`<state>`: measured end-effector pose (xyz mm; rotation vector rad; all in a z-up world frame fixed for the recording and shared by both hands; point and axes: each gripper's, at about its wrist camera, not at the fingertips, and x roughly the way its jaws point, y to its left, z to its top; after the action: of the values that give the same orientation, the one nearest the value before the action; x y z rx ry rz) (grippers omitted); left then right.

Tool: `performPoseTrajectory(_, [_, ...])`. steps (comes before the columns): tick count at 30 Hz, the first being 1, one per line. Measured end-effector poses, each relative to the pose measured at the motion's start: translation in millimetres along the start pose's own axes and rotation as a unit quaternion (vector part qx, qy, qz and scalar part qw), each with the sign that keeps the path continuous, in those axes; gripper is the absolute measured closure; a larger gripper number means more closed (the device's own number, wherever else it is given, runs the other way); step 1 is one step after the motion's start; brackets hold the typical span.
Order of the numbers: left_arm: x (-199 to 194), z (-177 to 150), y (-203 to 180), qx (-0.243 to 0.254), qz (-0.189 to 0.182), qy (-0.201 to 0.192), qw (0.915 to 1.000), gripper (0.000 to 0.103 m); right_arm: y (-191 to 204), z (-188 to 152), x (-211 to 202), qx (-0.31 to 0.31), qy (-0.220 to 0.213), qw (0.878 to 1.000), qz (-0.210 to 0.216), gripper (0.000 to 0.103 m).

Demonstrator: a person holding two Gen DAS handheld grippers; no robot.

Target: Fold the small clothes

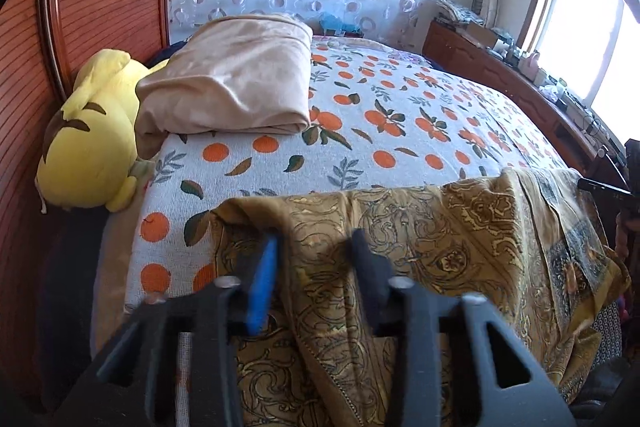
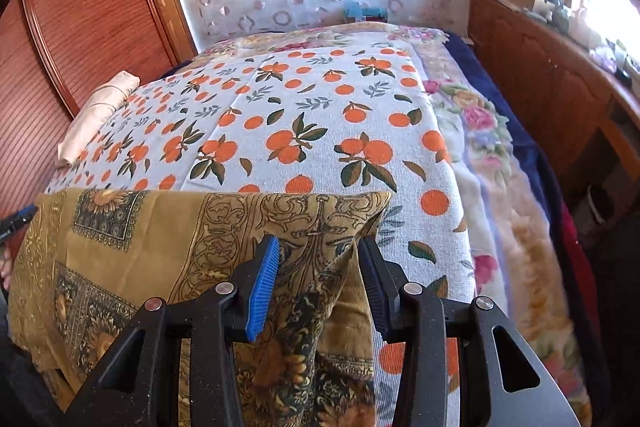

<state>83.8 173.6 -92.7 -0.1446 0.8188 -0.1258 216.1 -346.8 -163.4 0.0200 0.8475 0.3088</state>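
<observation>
Left gripper (image 1: 314, 279): fingers released, spread wide, poised over the near edge of the patterned ochre garment (image 1: 420, 247), a ridge of its cloth lying between them. Right gripper (image 2: 318, 287): fingers likewise parted, a raised fold of the same garment (image 2: 160, 251) standing between them; contact cannot be confirmed. The garment drapes over the near edge of the bed (image 1: 360, 131), on the orange-print cover (image 2: 320, 131). Farther off at 10 o'clock in the left view, a folded beige cloth (image 1: 232, 83) touches a yellow plush toy (image 1: 96, 131). A wooden sideboard (image 2: 552, 83) stands at 2 o'clock.
</observation>
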Motion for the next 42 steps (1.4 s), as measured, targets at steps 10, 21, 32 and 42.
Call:
performPoseTrajectory(10, [-28.1, 7.4, 11.7, -0.024, -0.012, -0.056, 0.9981, 0.097, -4.2, -11.9, -22.6, -0.018, -0.034, 0.999, -0.008, 0.100])
performPoseTrajectory(21, [-35.5, 10.7, 7.2, 0.002, 0.008, -0.061, 0.9981, 0.058, 0.1, -6.2, -7.2, -0.026, -0.020, 0.999, -0.010, 0.080])
performPoseTrajectory(32, [2.4, 13.7, 17.7, 0.006, 0.032, -0.019, 0.9993, 0.054, -11.7, 0.2, 23.4, -0.030, -0.001, 0.999, -0.020, 0.041])
performPoseTrajectory(42, [17.5, 7.2, 19.4, 0.025, 0.044, 0.001, 0.9987, 0.043, -15.4, 4.1, 38.7, -0.044, 0.008, 0.999, -0.017, 0.041])
